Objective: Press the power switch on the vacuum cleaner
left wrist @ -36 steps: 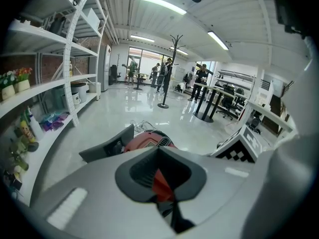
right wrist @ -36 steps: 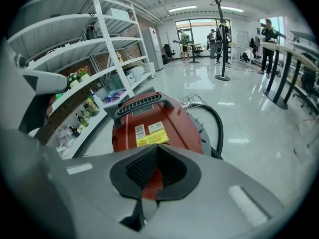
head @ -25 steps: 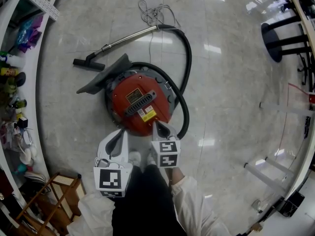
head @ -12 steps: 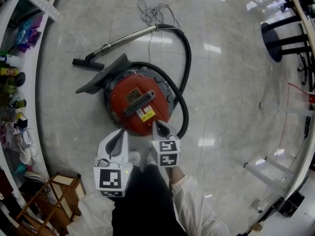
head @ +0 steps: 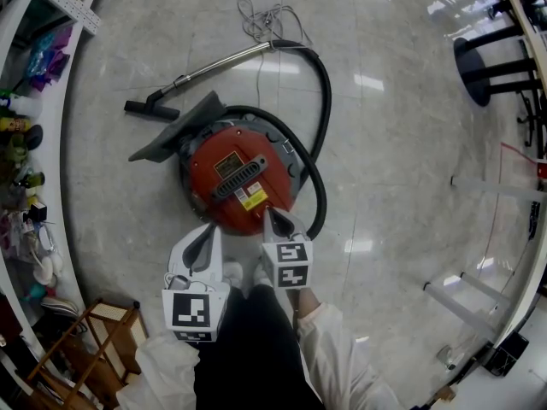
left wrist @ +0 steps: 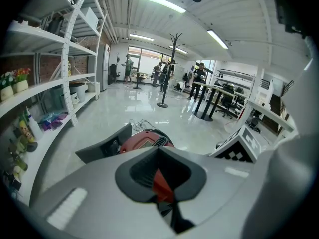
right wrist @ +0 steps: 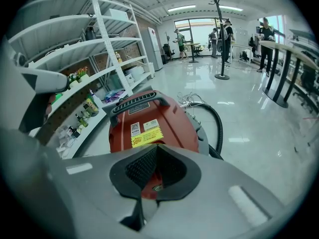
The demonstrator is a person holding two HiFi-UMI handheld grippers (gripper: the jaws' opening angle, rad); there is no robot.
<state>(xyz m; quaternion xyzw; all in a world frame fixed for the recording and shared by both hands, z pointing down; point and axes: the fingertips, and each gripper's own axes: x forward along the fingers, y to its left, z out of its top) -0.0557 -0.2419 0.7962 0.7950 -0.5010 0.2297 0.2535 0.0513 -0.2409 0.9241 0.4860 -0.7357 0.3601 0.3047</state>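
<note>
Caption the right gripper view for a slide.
Shut right gripper aimed at the red vacuum cleaner, black hose curving beside it.

Glossy pale stone-tile floor [head: 402,143] is reflecting long white ceiling strip lights [left wrist: 159,1]. White metal shelving racks [right wrist: 107,44] are lining one wall. Black branched coat stand [left wrist: 164,83] is standing mid-room, near tall black-legged tables [left wrist: 205,103]. Daylight is coming through far glazed windows [left wrist: 142,59]. Low wooden rack [head: 77,348] is sitting beside the shelving.
</note>
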